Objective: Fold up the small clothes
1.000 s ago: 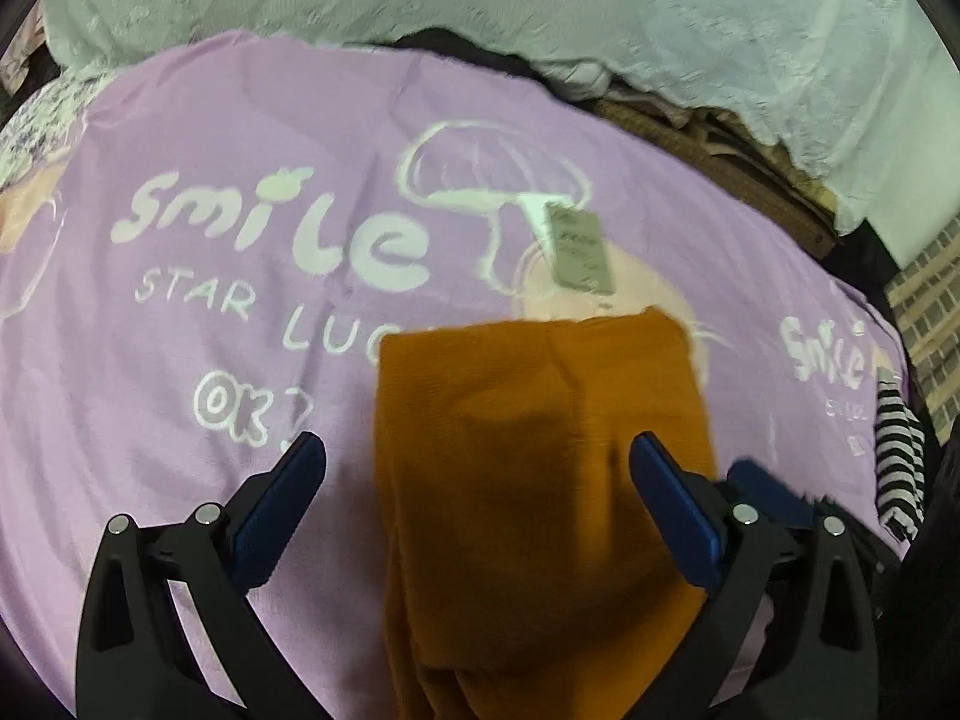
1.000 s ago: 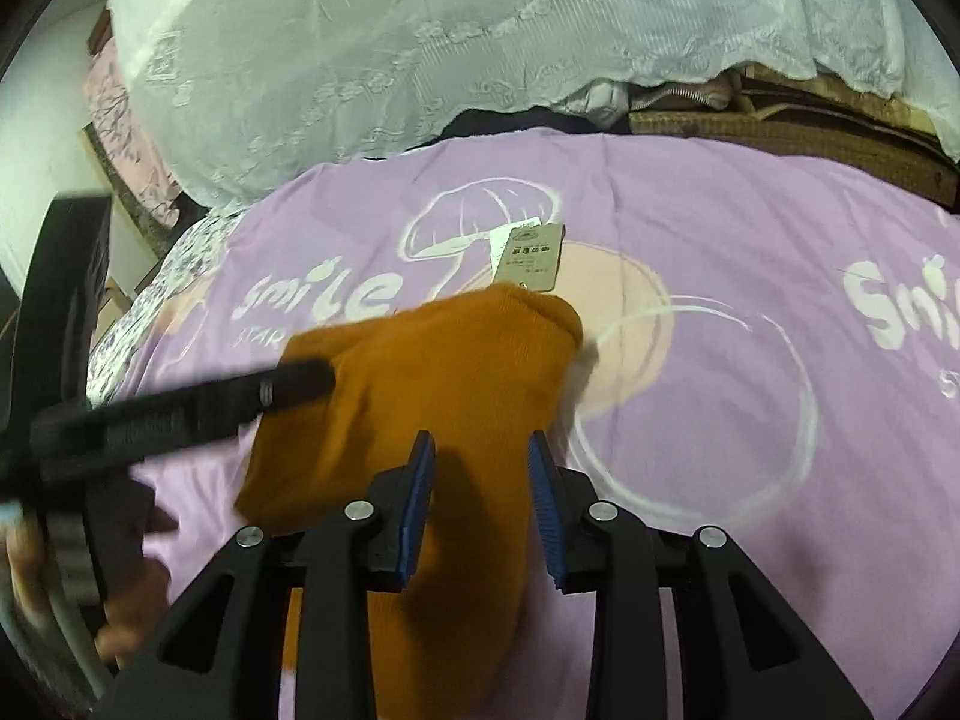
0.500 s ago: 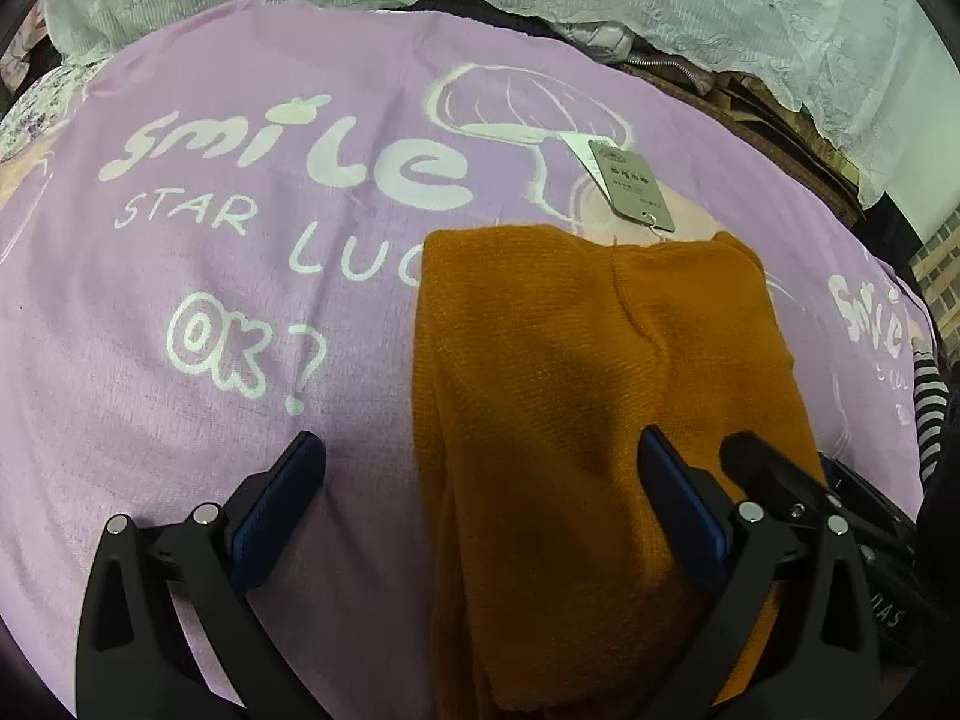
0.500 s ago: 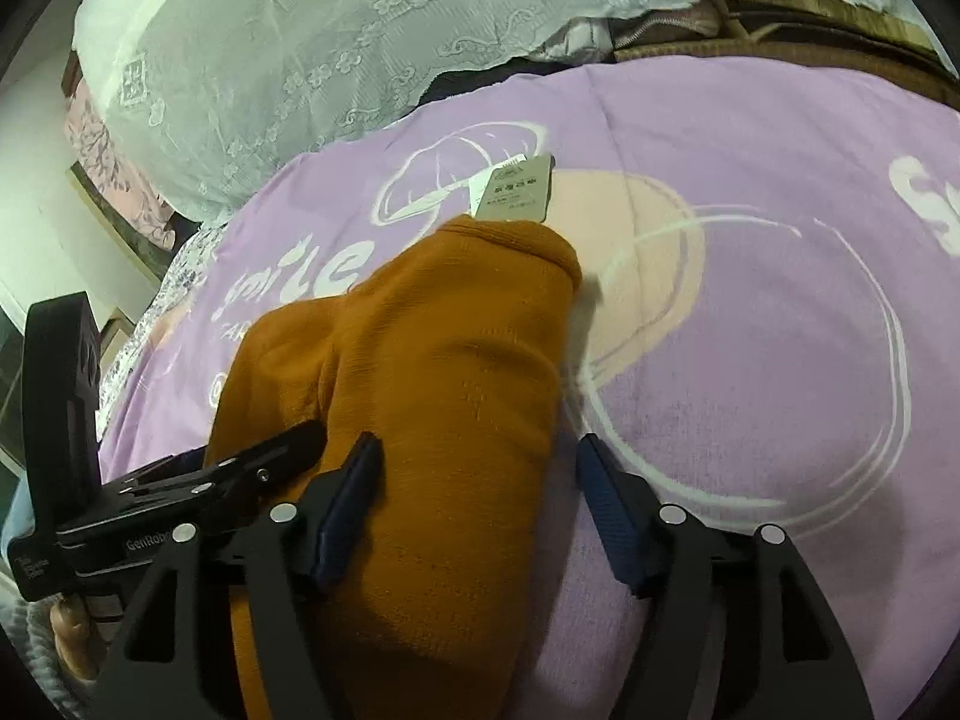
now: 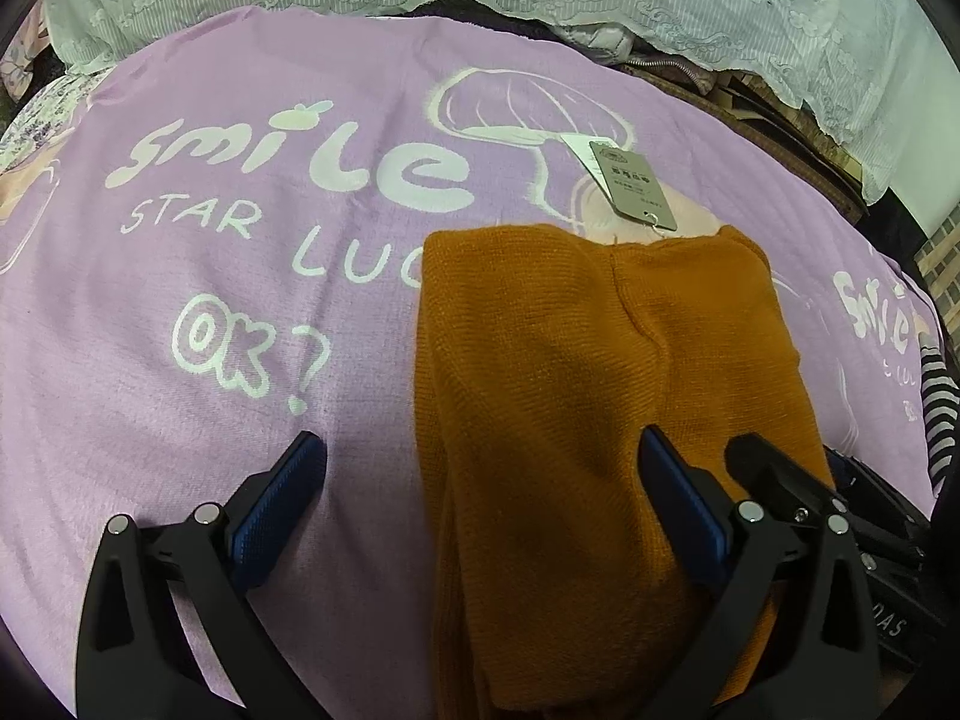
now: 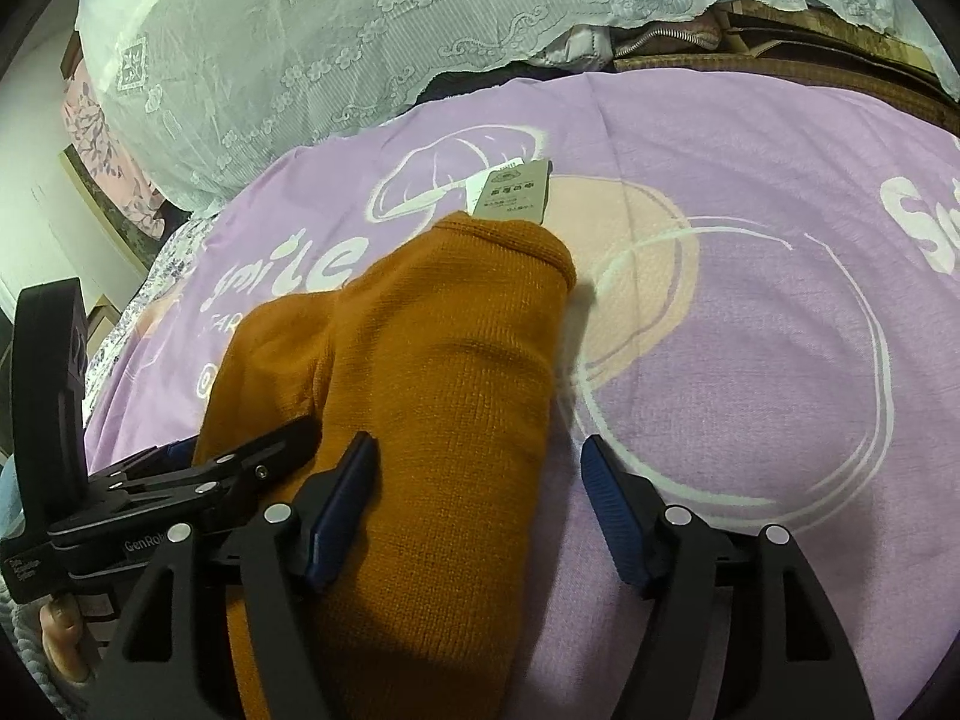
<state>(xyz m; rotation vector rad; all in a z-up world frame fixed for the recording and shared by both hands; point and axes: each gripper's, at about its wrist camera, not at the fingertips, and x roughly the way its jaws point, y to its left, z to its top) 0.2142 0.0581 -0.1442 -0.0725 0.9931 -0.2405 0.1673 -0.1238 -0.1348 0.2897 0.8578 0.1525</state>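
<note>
- Knitwear front and centre: a rust-orange knit garment (image 5: pixel 600 396), fine-ribbed and folded into a long thick slab, lies on the purple blanket (image 5: pixel 240 360), just below its printed mushroom.
- Grey cardboard tag (image 5: pixel 633 186) pokes out past the garment's far edge, flat on the fuzzy blanket.
- White lace cloth (image 6: pixel 360 30) drapes beyond the blanket.
- Left gripper (image 5: pixel 480 480) is spread wide, left pad over blanket, right pad at the knit, gripping nothing.
- Right gripper (image 6: pixel 480 492) gapes too, straddling the garment's right side, unclenched.
</note>
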